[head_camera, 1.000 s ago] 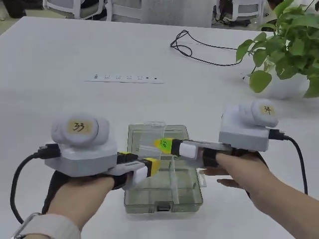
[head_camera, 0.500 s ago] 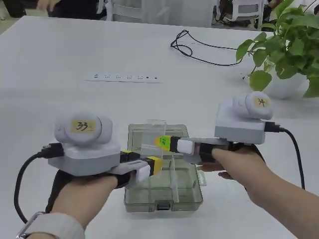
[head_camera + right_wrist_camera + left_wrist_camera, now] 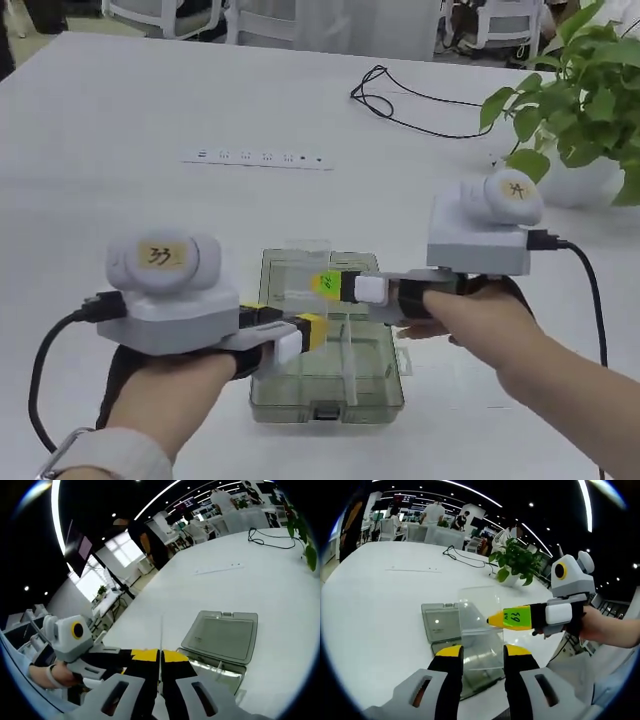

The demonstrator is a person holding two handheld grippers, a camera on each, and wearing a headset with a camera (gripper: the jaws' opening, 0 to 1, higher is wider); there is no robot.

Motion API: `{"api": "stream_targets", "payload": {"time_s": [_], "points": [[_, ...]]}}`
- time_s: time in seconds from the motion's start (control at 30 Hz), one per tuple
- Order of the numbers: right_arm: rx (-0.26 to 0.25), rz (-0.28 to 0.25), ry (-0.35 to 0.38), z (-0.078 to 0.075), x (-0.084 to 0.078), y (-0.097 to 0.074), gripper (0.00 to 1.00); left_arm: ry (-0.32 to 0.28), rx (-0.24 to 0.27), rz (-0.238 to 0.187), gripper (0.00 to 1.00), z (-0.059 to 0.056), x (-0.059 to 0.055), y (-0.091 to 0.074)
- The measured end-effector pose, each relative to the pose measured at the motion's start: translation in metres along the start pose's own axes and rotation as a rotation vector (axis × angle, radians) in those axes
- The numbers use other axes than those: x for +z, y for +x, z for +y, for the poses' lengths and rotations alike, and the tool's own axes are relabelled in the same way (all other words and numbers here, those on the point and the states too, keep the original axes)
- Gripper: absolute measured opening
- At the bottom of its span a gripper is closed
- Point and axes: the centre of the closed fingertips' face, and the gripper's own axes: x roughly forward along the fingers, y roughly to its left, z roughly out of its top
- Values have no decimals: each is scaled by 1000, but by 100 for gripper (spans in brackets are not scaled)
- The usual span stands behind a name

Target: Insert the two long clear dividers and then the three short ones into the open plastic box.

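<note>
Jaws of the right gripper [image 3: 160, 656] are pressed together on a thin clear divider [image 3: 161, 629], which shows edge-on between the yellow tips at the bottom centre of the right gripper view. In the left gripper view the same sheet stands upright in the middle of the frame, with the right gripper reaching in from the right edge and pinching its side. Whether it is a long or a short divider I cannot tell.

The left gripper [image 3: 484, 652] has its jaws spread wide at the bottom of its own view, and the clear sheet shows in the gap above them. Whether either jaw touches the sheet cannot be made out.

The open plastic box [image 3: 290, 405] sits at the lower centre of the head view on the white table [image 3: 150, 110], its lid [image 3: 295, 268] laid back flat behind it. A clear partition [image 3: 349, 378] already stands lengthwise inside. Both grippers' tips hover over the box, the left from the lower left, the right from the right.
</note>
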Motion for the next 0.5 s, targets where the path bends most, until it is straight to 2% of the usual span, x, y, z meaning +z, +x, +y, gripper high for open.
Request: {"api": "stream_targets", "payload": {"time_s": [0.13,0.2,0.3,0.33,0.4,0.5], "points": [[-12,9,16,1,-1,-2,2,7,-21,-5,30,-2,0,0],[-17,17,14,1,-3,-2,2,56,-40,-8,31,-3,0,-1],[-32,24,23,-1,-4,-1,2,96,-51,-11,33,-1,0,0],[-44,22,27,-2,-4,-2,2,127,-53,-17,35,0,1,-1],[-49,25,42,-3,-4,-2,2,149,-65,-23,41,0,1,-3],[-67,36,60,-8,-5,-3,2,219,-85,-31,54,5,-1,-5]]}}
